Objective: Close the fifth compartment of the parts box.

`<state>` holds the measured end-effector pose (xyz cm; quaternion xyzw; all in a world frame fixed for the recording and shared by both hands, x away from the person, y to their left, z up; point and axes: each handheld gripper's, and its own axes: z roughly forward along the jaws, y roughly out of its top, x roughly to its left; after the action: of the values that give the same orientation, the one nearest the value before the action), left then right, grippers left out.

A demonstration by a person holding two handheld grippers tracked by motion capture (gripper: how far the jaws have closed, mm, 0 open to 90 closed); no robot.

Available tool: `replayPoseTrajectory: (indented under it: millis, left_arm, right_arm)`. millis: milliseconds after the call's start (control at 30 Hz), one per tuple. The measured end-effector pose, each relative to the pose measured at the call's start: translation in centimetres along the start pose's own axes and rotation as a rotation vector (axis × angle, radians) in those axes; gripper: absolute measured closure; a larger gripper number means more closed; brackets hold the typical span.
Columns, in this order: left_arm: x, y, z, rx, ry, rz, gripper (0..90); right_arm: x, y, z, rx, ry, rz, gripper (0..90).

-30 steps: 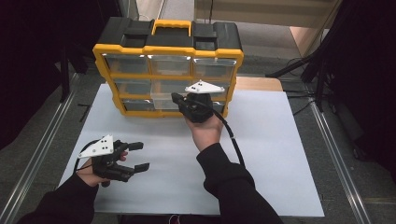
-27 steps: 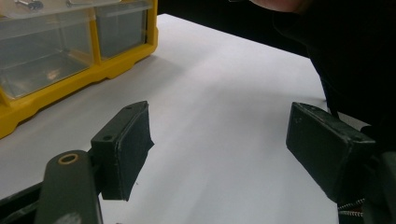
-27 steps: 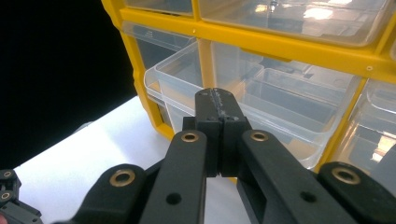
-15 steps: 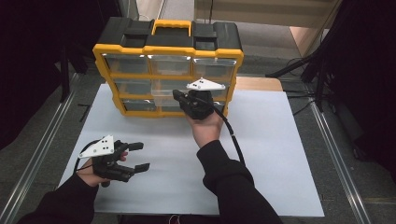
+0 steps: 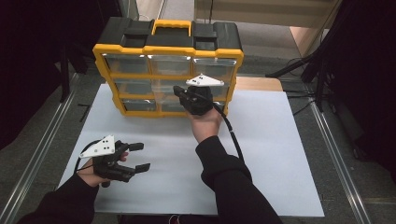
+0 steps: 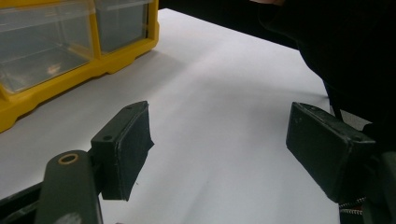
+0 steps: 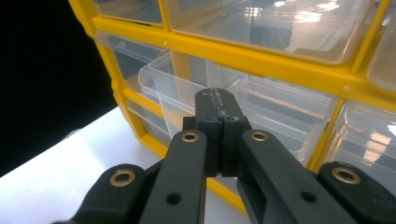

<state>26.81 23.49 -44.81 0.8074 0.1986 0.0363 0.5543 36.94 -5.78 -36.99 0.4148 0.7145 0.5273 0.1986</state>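
A yellow and black organiser point(image 5: 168, 46) with clear drawers stands at the back of the white sheet point(image 5: 271, 154). My right gripper point(image 5: 179, 89) is at its middle row, jaws shut. In the right gripper view the closed tips point(image 7: 217, 95) meet at the front rim of a clear drawer point(image 7: 266, 105) that sticks out of the yellow frame point(image 7: 233, 49). Whether the rim is pinched between them I cannot tell. My left gripper point(image 5: 141, 156) rests at the near left with its jaws wide open. Between its pads point(image 6: 133, 144) there is just white sheet.
The organiser's bottom corner point(image 6: 46, 56) shows in the left gripper view, far to the left of the jaws. A dark sleeve point(image 6: 345, 51) of the right arm crosses at the right. Metal rails point(image 5: 42, 144) run along both sides of the table.
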Motion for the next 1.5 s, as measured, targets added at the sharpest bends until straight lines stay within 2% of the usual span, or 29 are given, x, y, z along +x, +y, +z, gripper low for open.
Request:
replayPoseTrajectory:
  millis: [233, 467, 667, 967, 1067, 1200, 1267, 1367, 1500]
  left_arm:
    - [-0.1, 0.0, 0.1, 0.001, -0.005, -0.001, 21.8]
    - [0.0, 0.0, 0.0, 0.009, 0.000, -0.007, 21.8]
    - [0.0, 0.0, 0.2, 0.008, -0.004, -0.006, 21.8]
    - [0.0, 0.0, 0.1, 0.006, -0.001, -0.011, 21.8]
    - [0.1, 0.0, 0.0, 0.017, -0.002, -0.011, 21.8]
    - [0.1, 0.0, 0.0, 0.004, -0.003, -0.015, 21.8]
    - [0.2, 0.0, 0.0, 0.005, -0.003, -0.014, 21.8]
    - [0.2, 0.0, 0.0, 0.003, 0.000, -0.014, 21.8]
    - [0.2, 0.0, 0.0, 0.004, 0.001, -0.020, 21.8]
  right_arm:
    - [-0.2, 0.2, 0.8, 0.005, -0.016, -0.004, 90.0]
    - [-0.3, 0.2, 1.4, -0.012, -0.027, 0.023, 90.0]
    - [-0.4, 0.3, 1.8, -0.005, -0.048, 0.004, 90.0]
    - [-0.6, 0.3, 1.8, 0.002, -0.041, 0.005, 90.0]
    - [-0.6, 0.3, 1.6, 0.008, -0.017, 0.006, 90.0]
    - [-0.5, 0.3, 1.3, 0.012, 0.030, -0.003, 82.9]
    - [-0.4, 0.2, 1.1, 0.012, 0.036, -0.015, 78.0]
    - [-0.6, 0.0, 0.6, 0.006, 0.053, 0.006, 70.3]
    - [-0.7, -0.5, -0.1, 0.000, 0.095, 0.003, 59.2]
